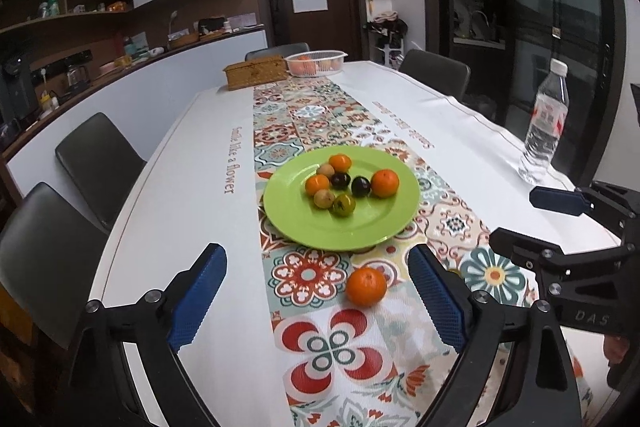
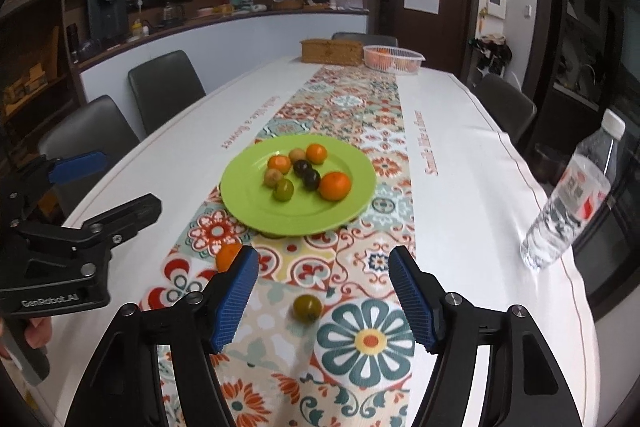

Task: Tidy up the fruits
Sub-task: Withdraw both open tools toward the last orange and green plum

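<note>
Both your grippers are spread and empty: left gripper (image 1: 316,301) brackets the loose orange (image 1: 366,286), right gripper (image 2: 320,301) brackets the green tomato (image 2: 307,308), both fruits on the runner (image 2: 352,115) just short of the green plate (image 1: 372,223).

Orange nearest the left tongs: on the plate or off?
Off. The orange lies on the patterned runner, short of the green plate, between the open left tongs.
</note>
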